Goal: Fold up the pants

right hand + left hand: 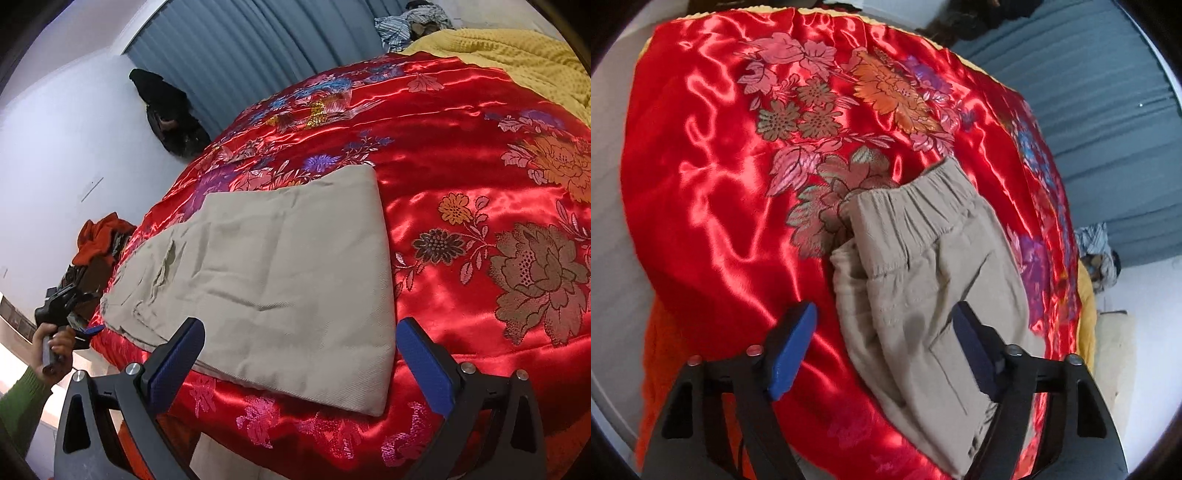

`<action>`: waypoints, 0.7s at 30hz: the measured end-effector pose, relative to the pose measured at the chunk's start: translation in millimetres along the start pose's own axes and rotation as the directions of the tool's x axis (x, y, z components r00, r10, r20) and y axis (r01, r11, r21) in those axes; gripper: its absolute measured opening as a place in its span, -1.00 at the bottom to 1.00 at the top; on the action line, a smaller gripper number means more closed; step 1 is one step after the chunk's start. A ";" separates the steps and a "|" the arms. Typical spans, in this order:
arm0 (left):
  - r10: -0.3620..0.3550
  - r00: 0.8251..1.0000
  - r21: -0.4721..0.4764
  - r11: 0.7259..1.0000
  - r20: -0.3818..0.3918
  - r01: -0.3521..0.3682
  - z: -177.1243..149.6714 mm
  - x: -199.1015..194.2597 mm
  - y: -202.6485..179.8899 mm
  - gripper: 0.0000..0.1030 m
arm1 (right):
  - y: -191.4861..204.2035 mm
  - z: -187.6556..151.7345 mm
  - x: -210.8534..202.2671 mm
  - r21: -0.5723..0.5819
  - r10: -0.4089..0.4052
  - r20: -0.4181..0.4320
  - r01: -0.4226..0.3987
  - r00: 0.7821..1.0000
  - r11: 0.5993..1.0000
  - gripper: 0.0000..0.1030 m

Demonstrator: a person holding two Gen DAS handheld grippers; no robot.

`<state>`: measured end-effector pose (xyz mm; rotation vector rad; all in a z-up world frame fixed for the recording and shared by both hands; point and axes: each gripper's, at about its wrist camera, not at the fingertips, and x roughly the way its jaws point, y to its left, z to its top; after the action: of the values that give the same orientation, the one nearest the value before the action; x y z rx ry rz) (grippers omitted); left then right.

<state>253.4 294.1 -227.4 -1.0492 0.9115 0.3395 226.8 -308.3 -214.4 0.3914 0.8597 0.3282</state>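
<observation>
No writing, label, brand or number can be read anywhere here. The red satin bedspread (461, 155) carries only woven flowers, and the folded beige pants (280, 266) show no readable tag.

The pants (266, 273) were matt beige woven cloth, faintly ribbed. Under them the bedspread (461, 177) was glossy red satin with embroidered flowers; at two o'clock lay a yellow nubby knit blanket (517, 51). Each gripper (301, 356) had matt black plastic arms, textured blue pads (173, 362) and shiny metal screws.
</observation>
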 end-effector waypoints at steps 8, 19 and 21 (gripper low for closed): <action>-0.065 0.998 -0.087 0.994 0.022 0.066 0.9 14.7 22.3 0.05 | -9.1 0.5 -0.6 0.034 -0.001 -0.001 0.001 1.000 0.999 0.99; 0.034 0.992 0.123 0.991 0.123 -0.049 -3.3 -27.6 -34.7 -0.71 | -3.5 2.8 -5.3 0.014 -0.002 0.018 0.002 1.000 1.000 0.98; 0.044 0.986 0.204 0.976 0.158 -0.076 -9.4 -41.8 -59.2 -0.71 | -5.9 4.6 -8.1 0.028 0.007 0.028 -0.008 1.000 1.000 0.99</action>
<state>261.4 264.0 -161.3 -0.7918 0.8228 0.3614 226.2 -317.9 -209.0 0.4241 0.8368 0.3170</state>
